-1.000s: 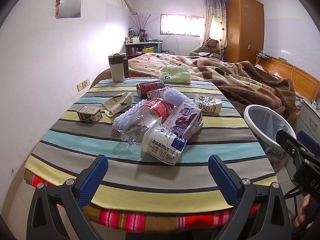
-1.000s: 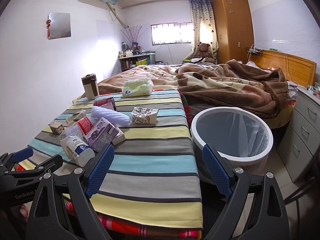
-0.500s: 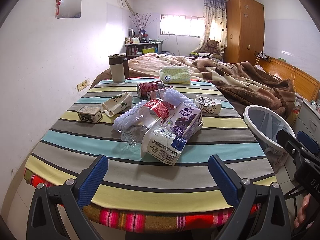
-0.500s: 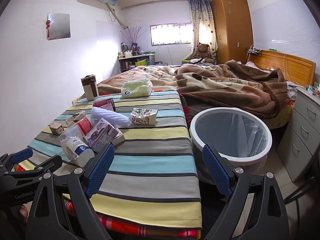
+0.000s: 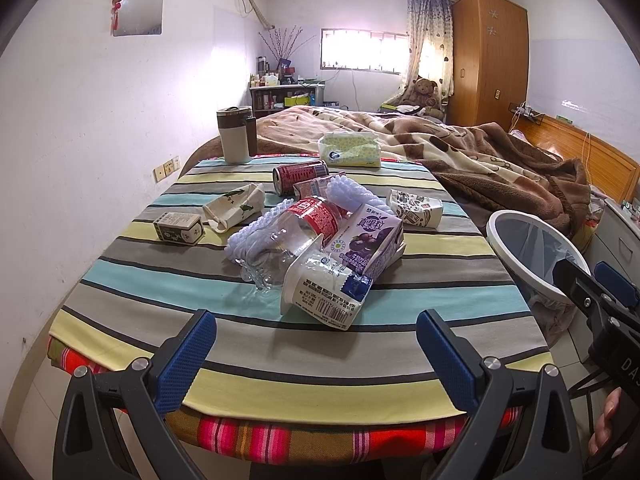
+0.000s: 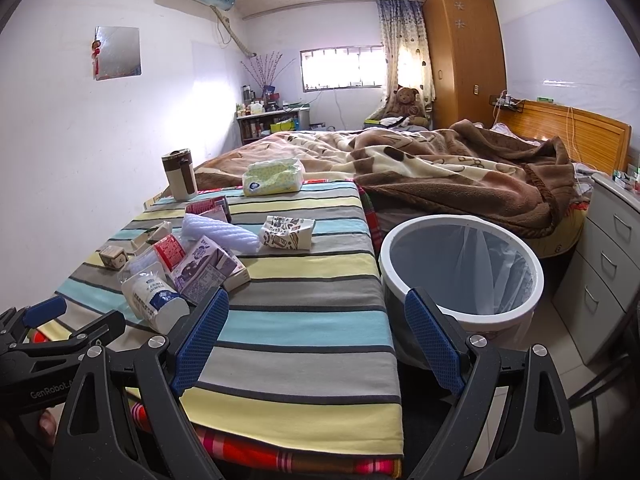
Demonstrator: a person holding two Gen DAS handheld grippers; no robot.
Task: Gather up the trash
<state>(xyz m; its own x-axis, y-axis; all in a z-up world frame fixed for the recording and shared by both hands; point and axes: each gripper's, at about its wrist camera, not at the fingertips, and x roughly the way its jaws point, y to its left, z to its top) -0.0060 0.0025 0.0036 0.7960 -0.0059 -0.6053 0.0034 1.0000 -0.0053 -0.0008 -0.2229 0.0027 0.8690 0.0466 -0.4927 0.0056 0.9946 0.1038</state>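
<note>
Trash lies heaped mid-table: a white milk pouch [image 5: 326, 292] nearest me, a purple juice carton [image 5: 366, 240], a crushed clear bottle with a red label [image 5: 296, 232], white foam netting [image 5: 352, 196], a red can [image 5: 300, 176], a printed paper cup [image 5: 416, 208], a small green-white box [image 5: 178, 228] and a cream carton [image 5: 234, 210]. A white bin with a clear liner [image 6: 460, 268] stands on the floor right of the table. My left gripper [image 5: 316, 356] hangs open before the table's near edge. My right gripper [image 6: 316, 336] is open over the table's right corner, empty.
A striped cloth covers the table [image 5: 360, 364]. At its far end stand a brown-and-white mug [image 5: 236, 136] and a tissue pack [image 5: 350, 150]. Behind lies a bed with a brown blanket [image 6: 460, 172]. Grey drawers [image 6: 608, 264] stand right of the bin. A white wall runs along the left.
Both views have shifted only slightly; the right gripper has drifted a little toward the table. Nothing on the table has moved and both grippers stay open.
</note>
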